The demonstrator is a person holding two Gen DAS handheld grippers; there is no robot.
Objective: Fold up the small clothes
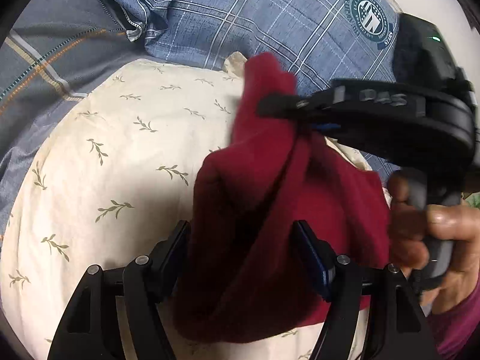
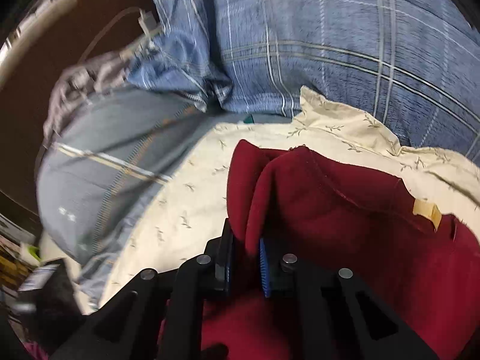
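A dark red garment (image 1: 270,210) hangs bunched over a cream leaf-print pillow (image 1: 120,165). My left gripper (image 1: 243,240) stands open, its two fingers wide apart with the hanging red cloth between them. In the left wrist view my right gripper (image 1: 270,106) comes in from the upper right and pinches the garment's top fold, with a hand (image 1: 444,240) on its handle. The right wrist view shows my right gripper (image 2: 244,252) shut on a raised fold of the red garment (image 2: 345,210). A tan label (image 2: 427,210) shows at the garment's neckline.
Blue plaid bedding (image 1: 240,24) with a round crest lies behind the pillow. A grey striped quilt (image 1: 60,54) is at the left. In the right wrist view a white cable with a plug (image 2: 144,21) lies on a dark brown surface (image 2: 60,60) beyond the bed's edge.
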